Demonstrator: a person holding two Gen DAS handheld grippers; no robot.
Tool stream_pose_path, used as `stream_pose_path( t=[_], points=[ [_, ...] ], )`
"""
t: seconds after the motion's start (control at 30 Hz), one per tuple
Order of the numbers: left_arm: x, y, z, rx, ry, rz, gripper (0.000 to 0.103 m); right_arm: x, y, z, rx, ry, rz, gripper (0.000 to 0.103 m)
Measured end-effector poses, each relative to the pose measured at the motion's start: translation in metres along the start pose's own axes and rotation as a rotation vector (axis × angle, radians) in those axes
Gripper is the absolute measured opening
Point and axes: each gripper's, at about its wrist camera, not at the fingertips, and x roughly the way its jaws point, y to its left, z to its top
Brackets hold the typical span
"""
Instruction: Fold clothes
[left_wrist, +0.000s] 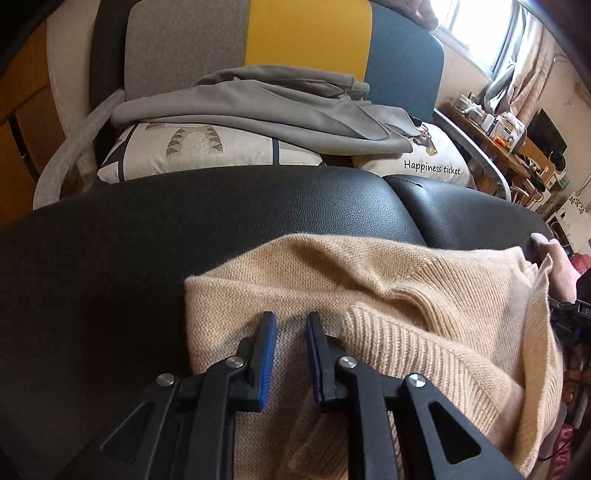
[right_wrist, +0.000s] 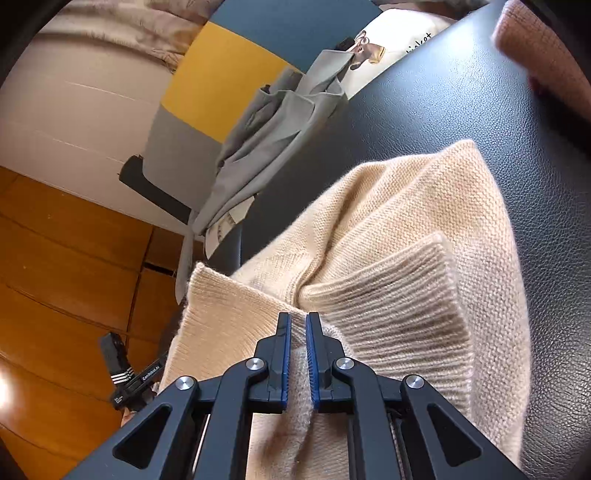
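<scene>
A beige knit sweater (left_wrist: 424, 295) lies bunched on a black leather seat (left_wrist: 184, 221). In the left wrist view its ribbed cuff (left_wrist: 424, 354) runs to the right of my left gripper (left_wrist: 291, 317). That gripper's blue pads are closed on a thick fold at the sweater's left edge. In the right wrist view my right gripper (right_wrist: 298, 317) is shut on the sweater (right_wrist: 406, 221), pinching fabric next to the ribbed cuff (right_wrist: 388, 295). Part of the sweater hangs over the edge of the seat (right_wrist: 461, 110).
A folded grey garment (left_wrist: 258, 107) rests on printed cushions (left_wrist: 221, 147) behind the seat, against a grey, yellow and blue backrest (left_wrist: 306, 33). A pink sleeve (left_wrist: 554, 258) is at the right edge. A cluttered desk (left_wrist: 509, 136) stands far right. Wooden floor (right_wrist: 55, 258) lies below.
</scene>
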Motion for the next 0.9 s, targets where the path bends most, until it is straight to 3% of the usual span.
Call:
stream_pose_path(
  t=[0.13,0.27,0.47,0.53,0.63,0.83,0.9],
  points=[
    [-0.013,0.020,-0.003,-0.112,-0.003,-0.075,0.020,-0.012,0.008,-0.003,-0.034,-0.002,-0.004,0.024],
    [-0.036,0.049,-0.019,-0.224,-0.022,-0.180,0.021,-0.031,0.029,-0.008,-0.135,-0.004,-0.013,0.060],
    [-0.058,0.051,-0.042,-0.253,-0.035,-0.381,0.030,-0.032,0.052,-0.017,-0.284,0.047,-0.087,0.064],
    [-0.055,0.041,-0.047,-0.234,-0.008,-0.434,0.034,-0.028,0.047,-0.015,-0.256,0.062,-0.079,0.065],
    [-0.046,0.037,-0.055,-0.289,0.040,-0.515,0.035,-0.022,0.039,-0.013,-0.213,0.086,-0.067,0.067],
    [-0.056,0.033,-0.081,-0.324,0.023,-0.588,0.037,-0.018,0.032,-0.014,-0.177,0.119,-0.035,0.068],
    [-0.054,0.036,-0.088,-0.371,0.037,-0.623,0.038,-0.016,0.032,-0.020,-0.167,0.167,0.020,0.068]
  ],
)
